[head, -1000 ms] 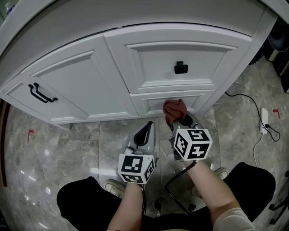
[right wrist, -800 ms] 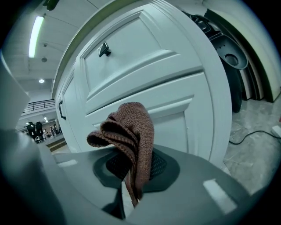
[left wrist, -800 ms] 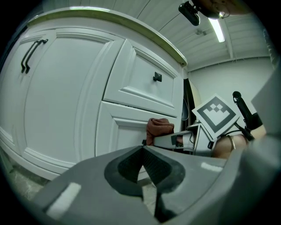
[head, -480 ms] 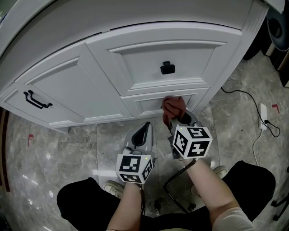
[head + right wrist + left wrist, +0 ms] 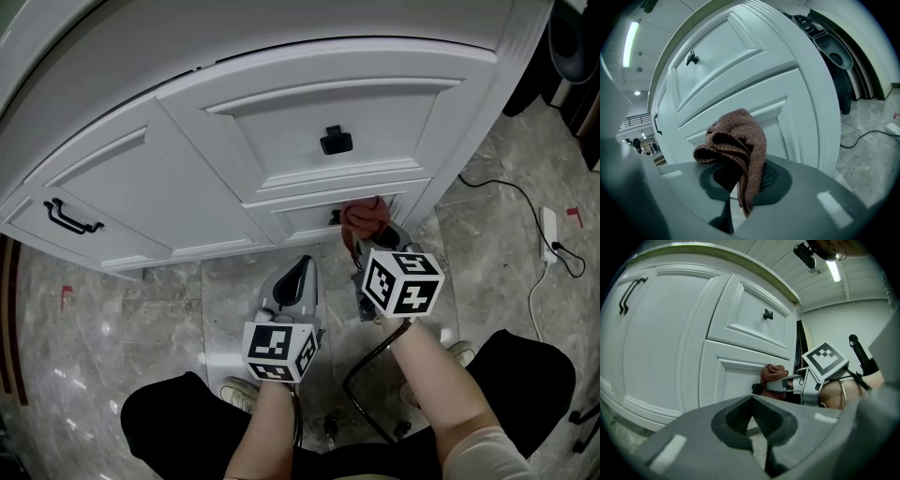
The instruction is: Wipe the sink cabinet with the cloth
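Right gripper view has the right tongs (image 5: 740, 183) clamped on a bunched brown cloth (image 5: 736, 140), its wad pressed against the lower drawer front (image 5: 787, 122) of the white sink cabinet (image 5: 169, 178), likely so fabric rather than jaws rubs the paint. The left tongs (image 5: 752, 420) hang closed and empty just beside, seemingly kept clear of the wiping.

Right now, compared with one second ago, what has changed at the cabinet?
The right tool slid the cloth to the right along the lower drawer, uncovering its black handle. It keeps its grip on the cloth; the left tool stays shut, empty, low.
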`<state>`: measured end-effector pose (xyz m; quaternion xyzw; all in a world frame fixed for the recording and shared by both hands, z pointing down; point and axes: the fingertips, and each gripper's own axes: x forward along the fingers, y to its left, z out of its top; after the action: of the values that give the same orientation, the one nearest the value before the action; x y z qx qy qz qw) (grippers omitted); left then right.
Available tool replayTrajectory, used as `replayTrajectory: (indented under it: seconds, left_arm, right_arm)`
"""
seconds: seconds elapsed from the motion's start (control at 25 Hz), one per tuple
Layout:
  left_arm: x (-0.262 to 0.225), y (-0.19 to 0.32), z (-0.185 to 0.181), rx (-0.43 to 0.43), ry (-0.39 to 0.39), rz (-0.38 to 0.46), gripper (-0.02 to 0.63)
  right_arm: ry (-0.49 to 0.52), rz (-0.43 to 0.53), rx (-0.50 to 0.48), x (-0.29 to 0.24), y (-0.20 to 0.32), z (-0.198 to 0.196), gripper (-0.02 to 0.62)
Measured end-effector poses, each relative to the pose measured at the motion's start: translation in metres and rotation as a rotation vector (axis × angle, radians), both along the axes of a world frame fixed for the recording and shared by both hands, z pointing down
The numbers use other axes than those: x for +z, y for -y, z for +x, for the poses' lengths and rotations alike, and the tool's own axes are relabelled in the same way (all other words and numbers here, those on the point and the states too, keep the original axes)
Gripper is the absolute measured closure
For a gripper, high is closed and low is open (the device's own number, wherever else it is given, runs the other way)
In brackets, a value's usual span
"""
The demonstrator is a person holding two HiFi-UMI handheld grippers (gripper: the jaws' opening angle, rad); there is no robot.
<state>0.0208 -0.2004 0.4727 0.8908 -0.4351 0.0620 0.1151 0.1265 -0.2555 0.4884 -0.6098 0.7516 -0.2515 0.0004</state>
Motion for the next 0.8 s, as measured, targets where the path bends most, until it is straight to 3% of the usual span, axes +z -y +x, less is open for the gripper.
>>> replayTrajectory:
  seconds: [0.8]
  left_arm:
    - [0.002, -0.004, 0.035, 0.045, -0.016, -0.012, 0.606]
  right_arm:
    - [-0.037, -0.053, 0.165, 0.010, -0.023, 0.086, 0.517]
